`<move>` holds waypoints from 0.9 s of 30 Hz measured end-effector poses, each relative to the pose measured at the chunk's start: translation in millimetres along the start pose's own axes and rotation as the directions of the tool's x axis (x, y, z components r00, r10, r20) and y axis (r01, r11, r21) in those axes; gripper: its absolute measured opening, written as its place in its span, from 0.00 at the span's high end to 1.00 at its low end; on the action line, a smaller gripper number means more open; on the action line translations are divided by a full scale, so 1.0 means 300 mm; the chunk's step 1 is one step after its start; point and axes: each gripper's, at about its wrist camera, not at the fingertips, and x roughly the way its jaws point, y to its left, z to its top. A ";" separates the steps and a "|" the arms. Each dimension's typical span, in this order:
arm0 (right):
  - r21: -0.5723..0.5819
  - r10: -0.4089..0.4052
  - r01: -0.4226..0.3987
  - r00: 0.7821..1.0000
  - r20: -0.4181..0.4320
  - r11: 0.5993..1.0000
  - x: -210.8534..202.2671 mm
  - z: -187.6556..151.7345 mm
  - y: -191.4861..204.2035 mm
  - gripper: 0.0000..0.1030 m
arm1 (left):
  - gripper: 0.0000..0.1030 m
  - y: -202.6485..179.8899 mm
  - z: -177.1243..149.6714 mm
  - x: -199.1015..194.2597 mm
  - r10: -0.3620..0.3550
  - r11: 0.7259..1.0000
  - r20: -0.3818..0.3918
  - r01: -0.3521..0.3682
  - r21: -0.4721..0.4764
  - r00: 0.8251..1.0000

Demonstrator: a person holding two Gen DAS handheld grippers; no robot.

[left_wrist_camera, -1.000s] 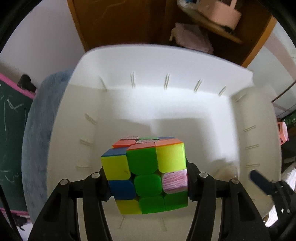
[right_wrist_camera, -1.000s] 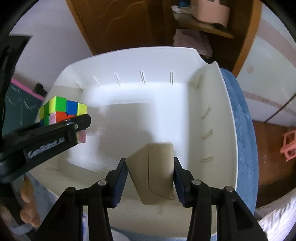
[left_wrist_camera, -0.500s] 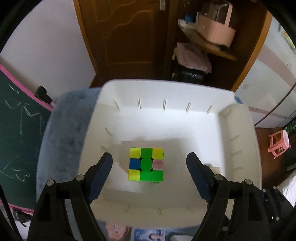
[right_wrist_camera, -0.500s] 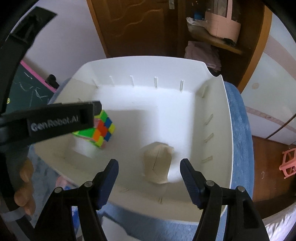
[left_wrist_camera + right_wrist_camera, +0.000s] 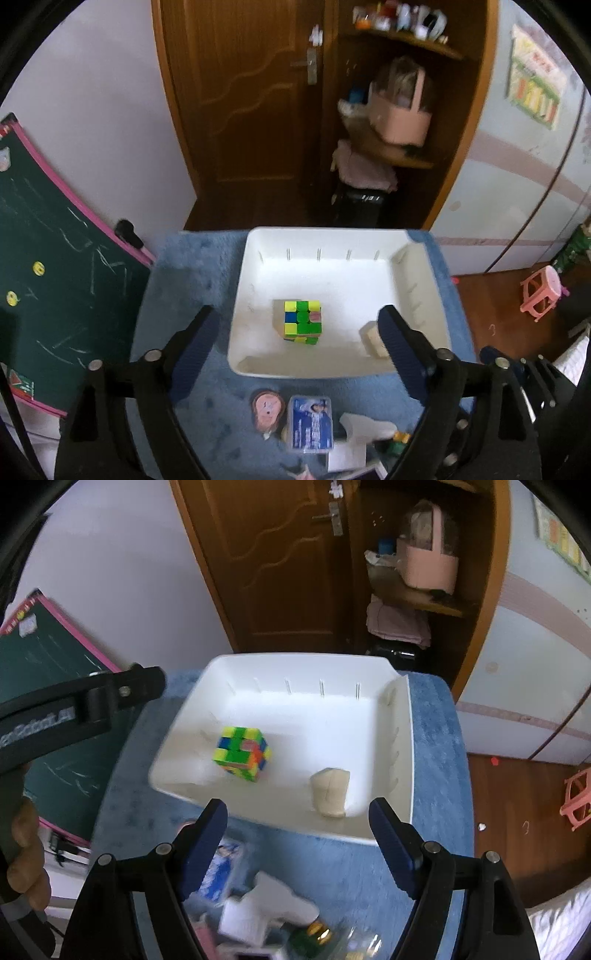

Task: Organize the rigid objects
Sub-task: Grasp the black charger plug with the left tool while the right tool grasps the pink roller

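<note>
White bin holds puzzle cube, sitting square.

Room clutter beyond the worktop.
I see a brown door, a chalkboard, a pink stool, perhaps a pink basket shelved.

The tray sits at the table's far edge. In it, the puzzle cube stands near the middle toward the left wall, and the wooden block lies right of it by the near right corner. Before the tray's near wall lies the card box
</note>
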 end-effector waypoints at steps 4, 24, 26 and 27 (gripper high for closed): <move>0.027 -0.002 0.000 0.998 0.065 1.000 -0.161 -0.022 0.021 0.23 | 0.09 0.036 -0.038 -0.144 -0.028 0.999 0.042 0.027 0.020 0.999; 0.106 -0.145 0.132 0.982 0.123 0.986 -0.391 -0.423 0.226 0.23 | 0.06 0.154 -0.530 -0.185 -0.158 0.969 -0.090 0.172 0.178 0.983; 0.097 -0.149 0.138 0.983 0.108 0.986 -0.367 -0.463 0.235 0.23 | 0.06 0.158 -0.589 -0.140 -0.161 0.964 -0.130 0.184 0.192 0.978; 0.091 -0.152 0.143 0.984 0.095 0.985 -0.347 -0.486 0.238 0.23 | 0.06 0.159 -0.616 -0.116 -0.165 0.961 -0.150 0.193 0.199 0.975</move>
